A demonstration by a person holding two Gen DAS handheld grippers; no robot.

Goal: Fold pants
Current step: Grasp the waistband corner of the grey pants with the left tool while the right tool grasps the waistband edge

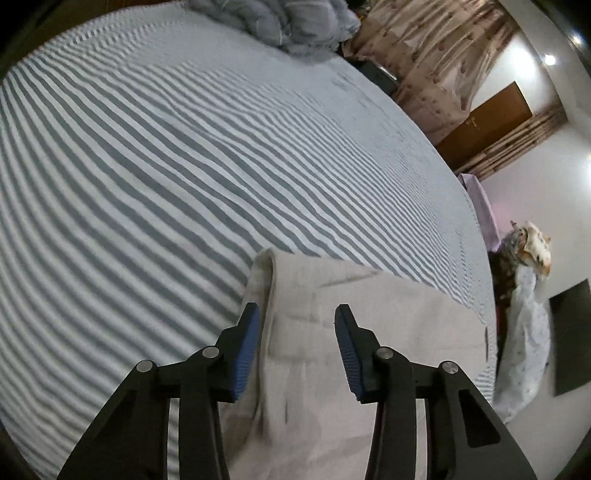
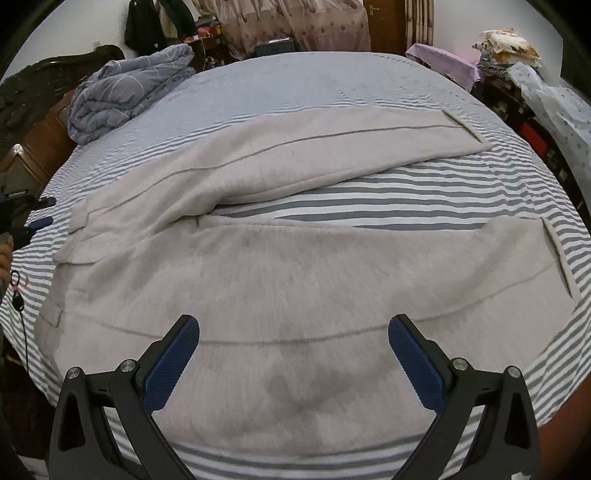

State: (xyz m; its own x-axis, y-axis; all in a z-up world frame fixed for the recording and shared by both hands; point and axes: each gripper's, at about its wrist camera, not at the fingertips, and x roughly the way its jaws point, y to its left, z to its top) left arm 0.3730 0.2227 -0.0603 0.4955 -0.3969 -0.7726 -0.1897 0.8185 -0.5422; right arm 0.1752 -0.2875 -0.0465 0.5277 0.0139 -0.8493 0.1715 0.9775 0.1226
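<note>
Blue ribbed pads on black arms: right hand-held gripper (image 2: 293, 325) hangs wide open above the near leg of the pale beige-grey fabric pants (image 2: 280, 280), gripping nothing. Pants lie spread flat on the grey-and-white striped bed sheet (image 2: 388, 201), waistband toward the left, two legs running right and splayed apart with a wedge of striped sheet showing between them; cuffs end near the right edge of the bed. Left hand-held gripper (image 1: 297, 314) also open, narrower gap, jaws straddling a folded edge of the pants (image 1: 332, 332) at the waist end; fabric sits between the pads, but no contact is visible. In the right wrist view that gripper (image 2: 40, 221) shows at the far left edge, just beside the waistband. Beyond the pants, bare striped sheet runs to the far side. Rumpled grey-blue quilt (image 2: 125, 92) bunched at the far left corner of the bed. Behind it, pink patterned curtains (image 2: 295, 26) and a brown wooden door (image 1: 484, 125).
</note>
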